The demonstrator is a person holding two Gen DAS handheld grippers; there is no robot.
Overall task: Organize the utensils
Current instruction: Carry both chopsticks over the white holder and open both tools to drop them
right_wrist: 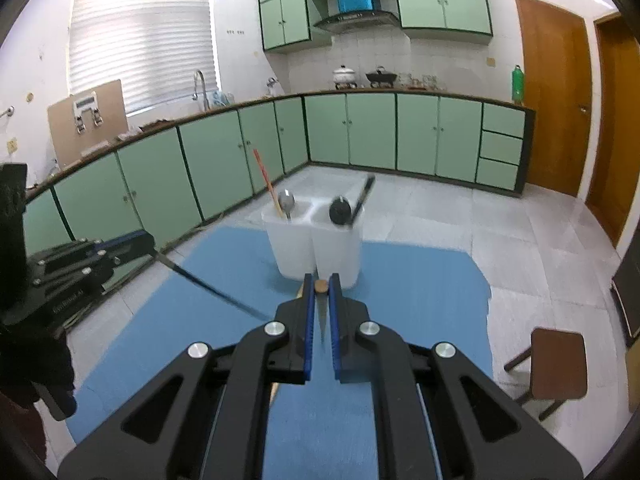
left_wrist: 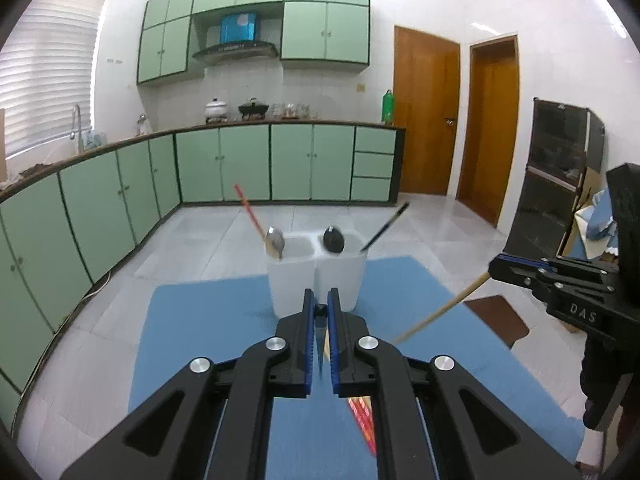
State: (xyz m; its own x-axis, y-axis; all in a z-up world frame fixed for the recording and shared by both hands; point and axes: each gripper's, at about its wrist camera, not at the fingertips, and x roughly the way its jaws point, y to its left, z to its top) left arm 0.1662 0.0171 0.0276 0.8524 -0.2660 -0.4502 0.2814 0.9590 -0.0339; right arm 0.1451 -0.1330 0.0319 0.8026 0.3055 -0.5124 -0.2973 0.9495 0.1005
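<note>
At twelve o'clock from both grippers, just past their tips, the holder [left_wrist: 292, 284] stands on the blue mat [left_wrist: 200, 320]. It is white, smooth plastic with rounded corners and two side-by-side wells. The left well has a red stick [left_wrist: 248, 208] leaning to eleven and a silver spoon [left_wrist: 275, 242], bowl up. The right well has a glossy black spoon [left_wrist: 333, 240] and a black stick [left_wrist: 386, 226] leaning to one.

The left gripper [left_wrist: 320, 294] is clenched on a dark stick [right_wrist: 208, 286]. In the right view this thin, smooth rod slants from the tips down toward four o'clock. The right gripper [right_wrist: 321, 278] is clenched on a wooden stick [left_wrist: 440, 309], pale and matte. Its round end shows between the blue ribbed pads, and in the left view its shaft runs toward eight o'clock.

Both grippers aim at the seam between the wells and look about equally near. Both sticks slant and cross under the hands, so each probably needs tipping upright before it will drop into a well. By colour, the dark stick seems to belong at one o'clock with the black pieces. I cannot tell where the wooden one goes.

A loose red stick [left_wrist: 362, 420] lies on the mat under the left gripper.
</note>
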